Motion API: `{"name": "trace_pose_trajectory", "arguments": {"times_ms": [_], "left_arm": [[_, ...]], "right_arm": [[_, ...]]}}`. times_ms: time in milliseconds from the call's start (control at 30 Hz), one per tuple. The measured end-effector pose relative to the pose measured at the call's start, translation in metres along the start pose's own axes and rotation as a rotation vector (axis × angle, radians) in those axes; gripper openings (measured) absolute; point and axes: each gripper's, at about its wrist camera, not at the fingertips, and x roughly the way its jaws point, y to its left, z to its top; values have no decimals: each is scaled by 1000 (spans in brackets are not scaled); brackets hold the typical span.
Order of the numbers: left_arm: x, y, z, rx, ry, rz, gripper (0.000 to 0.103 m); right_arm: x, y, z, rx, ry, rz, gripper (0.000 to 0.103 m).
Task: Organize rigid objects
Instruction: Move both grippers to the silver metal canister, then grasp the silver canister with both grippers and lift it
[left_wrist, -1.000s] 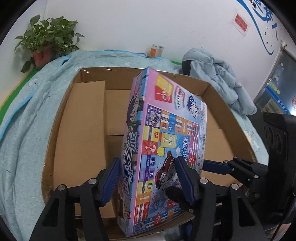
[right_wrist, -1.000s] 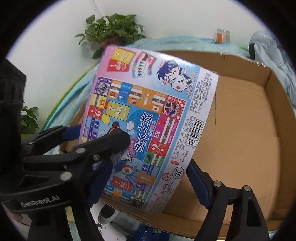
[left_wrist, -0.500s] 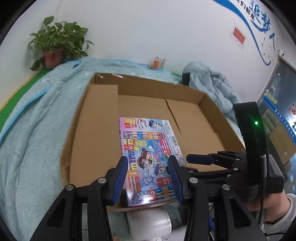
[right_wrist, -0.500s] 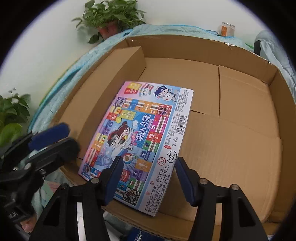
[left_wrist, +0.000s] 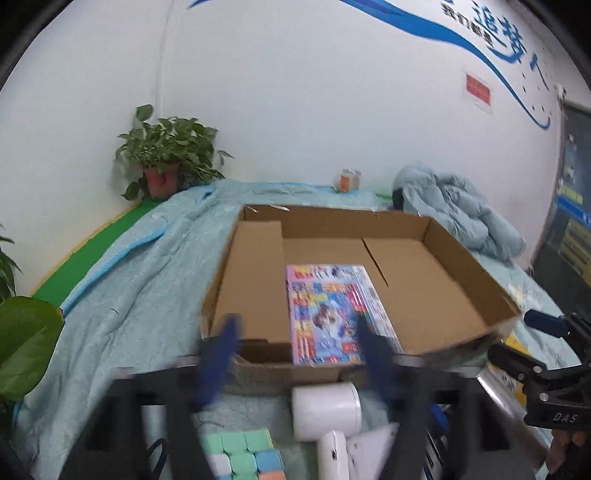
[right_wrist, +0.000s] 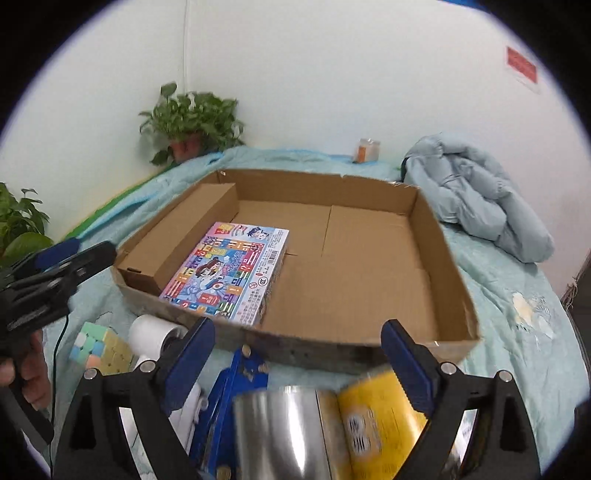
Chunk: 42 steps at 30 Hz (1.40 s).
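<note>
Office-like room: slogan-painted wall (left_wrist: 480, 48), potted plant (left_wrist: 168, 155), quilt-covered table (left_wrist: 140, 266)

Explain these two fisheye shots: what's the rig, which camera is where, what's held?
No robot arm here: a person holds a two-finger clamp in each hand, each with a camera looking along its fingers. One picture is from the left gripper, the other from the right gripper.

A board game box lies flat in the shallow cardboard box on a light blue blanket. In front lie a pastel puzzle cube, a white roll, a blue box and a silver and yellow can.

Neither gripper holds anything. The left jaws, blurred, have just been closing; the right have just been opening.
</note>
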Motion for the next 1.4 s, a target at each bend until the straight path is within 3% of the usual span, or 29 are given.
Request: {"name": "trace_pose_trajectory", "arguments": {"times_ms": [33,67,100,167,200,233,267,333,467,867,967,1033,1200,1400], "left_arm": [[-2,-3,-2,5,26,-22,20],[-5,-8,-5,2,41,-41,20],[-11,-14,-8,3,35,-53,22],[-24,-25,-13,14,10,-54,57],[-33,-31,-16,17,-4,-30,103],[-41,-33,-19,12,-39,-11,101],[-47,-35,-22,8,-66,1,103],[-53,-43,-28,20,-49,-7,102],[-61,-45,-33,-16,-4,-49,102],[-90,-52,-52,-3,13,-63,102],[-88,-48,-52,-20,52,-106,102],[-84,-44,-52,-46,93,-127,102],[-59,-27,-67,-158,235,-260,102],[-46,-51,-86,-103,307,-344,102]], "right_arm": [[-5,-1,-5,-6,-22,-6,65],[-9,1,-9,-13,-29,-16,39],[-12,1,-14,-16,-26,-29,36],[-19,-4,-21,8,-21,-2,41],[-25,-4,-24,8,-38,3,50],[-29,-3,-26,3,-55,-15,83],[-36,-3,-30,3,-77,-29,103],[-47,-4,-36,20,-121,-30,102],[-50,-10,-41,49,-93,-19,102],[-64,0,-57,25,-71,20,102],[-64,-1,-59,15,-58,40,102],[-64,-3,-61,11,-45,92,102],[-69,-31,-72,109,-50,253,102],[-52,-67,-90,191,82,245,99]]}}
